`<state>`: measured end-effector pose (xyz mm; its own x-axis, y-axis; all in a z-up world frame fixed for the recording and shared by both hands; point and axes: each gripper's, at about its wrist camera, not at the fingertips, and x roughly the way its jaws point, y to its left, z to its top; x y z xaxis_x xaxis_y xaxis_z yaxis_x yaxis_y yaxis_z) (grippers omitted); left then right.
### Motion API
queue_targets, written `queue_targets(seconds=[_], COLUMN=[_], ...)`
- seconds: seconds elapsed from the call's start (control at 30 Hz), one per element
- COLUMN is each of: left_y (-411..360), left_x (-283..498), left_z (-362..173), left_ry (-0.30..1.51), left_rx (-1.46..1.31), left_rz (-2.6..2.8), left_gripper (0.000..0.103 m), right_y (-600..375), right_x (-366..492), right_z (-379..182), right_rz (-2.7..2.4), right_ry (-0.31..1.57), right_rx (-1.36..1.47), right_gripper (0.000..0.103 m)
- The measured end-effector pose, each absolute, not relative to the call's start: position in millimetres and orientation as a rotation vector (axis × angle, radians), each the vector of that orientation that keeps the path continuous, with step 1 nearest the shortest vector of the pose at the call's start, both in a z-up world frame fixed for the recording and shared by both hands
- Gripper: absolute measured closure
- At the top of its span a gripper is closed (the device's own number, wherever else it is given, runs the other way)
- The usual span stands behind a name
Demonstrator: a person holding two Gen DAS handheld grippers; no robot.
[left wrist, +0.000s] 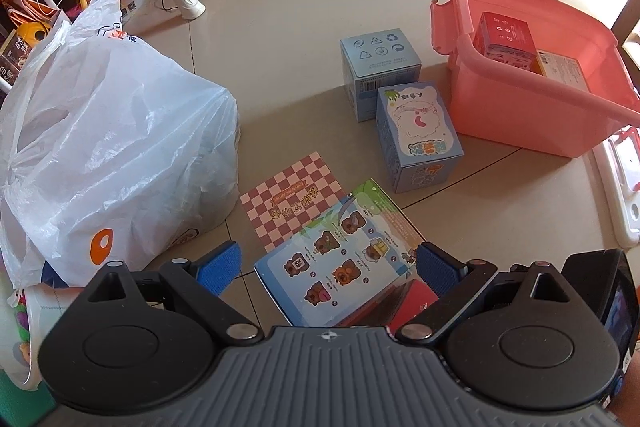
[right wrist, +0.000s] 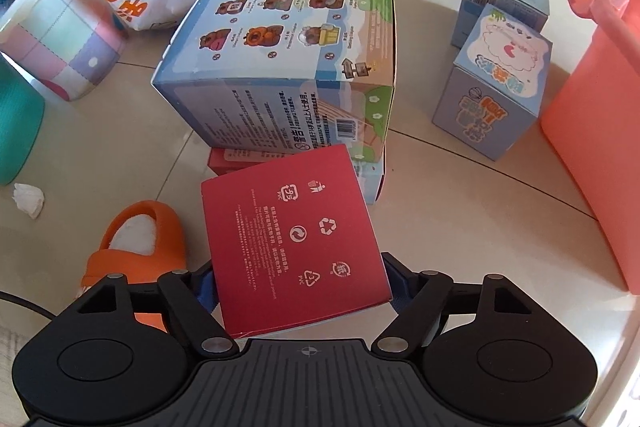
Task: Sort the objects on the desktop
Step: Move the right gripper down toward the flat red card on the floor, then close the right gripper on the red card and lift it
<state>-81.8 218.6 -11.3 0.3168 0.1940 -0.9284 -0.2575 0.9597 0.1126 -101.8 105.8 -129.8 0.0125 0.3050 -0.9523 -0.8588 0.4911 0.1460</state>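
Note:
My right gripper is shut on a red box and holds it above the floor, in front of a large bear-print box. My left gripper is open above the bear-print box, its blue pads either side of it, not touching. Two blue boxes stand by the pink bin: a cloud-print box and a plain blue box. Another red box lies inside the bin. The bin's wall shows at the right edge of the right wrist view.
A full white plastic bag sits left. A checkered card lies beside the bear-print box. An orange slipper, a tissue wad, a pastel roll lie left. A white lid lies right.

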Motion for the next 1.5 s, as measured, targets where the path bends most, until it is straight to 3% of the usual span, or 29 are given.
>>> queue_targets(seconds=[0.47,1.07,1.5], left_y=[187,139,124], left_x=[-62,-15,1], left_z=[-15,-1,-15], left_ry=[1.202,1.158,1.197], left_rx=[-0.043,-0.069,-0.060], left_rz=[0.273,0.267,0.225], left_gripper=[0.007,0.007,0.007], right_y=[46,-68,-78], right_x=[-62,9,64], right_z=[-92,8,45], right_rz=[0.803,0.460,0.415], right_ry=[1.256,1.159,1.116], right_rx=[-0.409,-0.113,-0.008], right_gripper=[0.030,0.030,0.030])
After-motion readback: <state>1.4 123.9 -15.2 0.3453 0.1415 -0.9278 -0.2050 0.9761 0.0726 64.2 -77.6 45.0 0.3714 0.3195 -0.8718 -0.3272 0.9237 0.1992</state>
